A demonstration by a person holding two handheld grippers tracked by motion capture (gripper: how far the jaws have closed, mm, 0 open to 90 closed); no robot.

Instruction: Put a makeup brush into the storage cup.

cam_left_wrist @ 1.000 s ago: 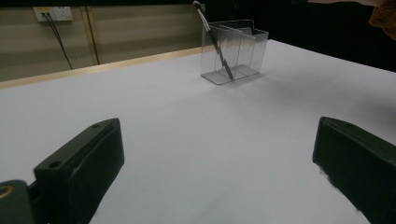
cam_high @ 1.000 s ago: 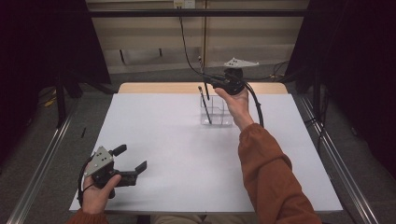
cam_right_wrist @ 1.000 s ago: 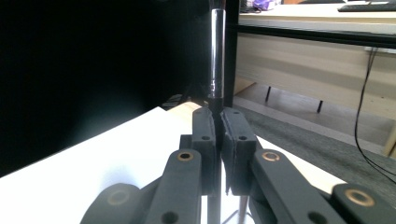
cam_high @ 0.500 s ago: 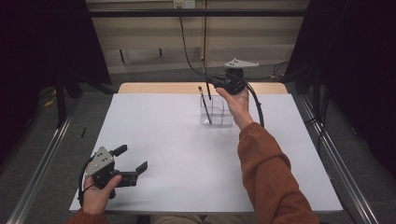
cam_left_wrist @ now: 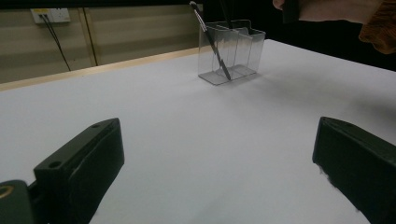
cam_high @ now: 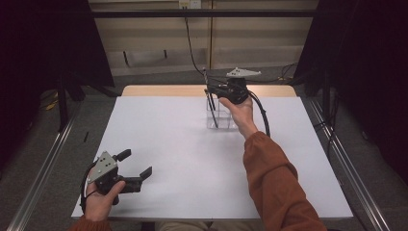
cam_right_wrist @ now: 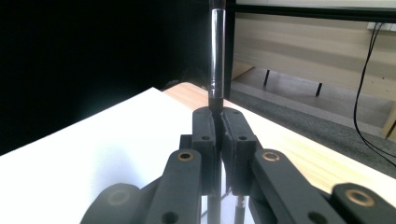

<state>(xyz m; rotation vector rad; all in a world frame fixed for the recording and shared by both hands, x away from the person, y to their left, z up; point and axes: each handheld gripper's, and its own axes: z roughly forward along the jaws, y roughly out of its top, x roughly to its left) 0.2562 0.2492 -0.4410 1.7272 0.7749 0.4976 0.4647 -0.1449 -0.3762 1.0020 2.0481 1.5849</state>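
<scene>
pen [cam_high: 210,98] pinched in the right gripper [cam_high: 211,87] above the clear organizer [cam_high: 222,115]

the clear organizer stands on the white table [cam_high: 192,159] toward its far edge; the pen leans with its lower end inside the organizer's left compartment and its upper part clamped between the right gripper's closed jaws, just over the organizer's rim. the left gripper [cam_high: 137,166] rests well apart from the organizer, at the table's near left corner, its jaws spread wide with nothing between them.
</scene>
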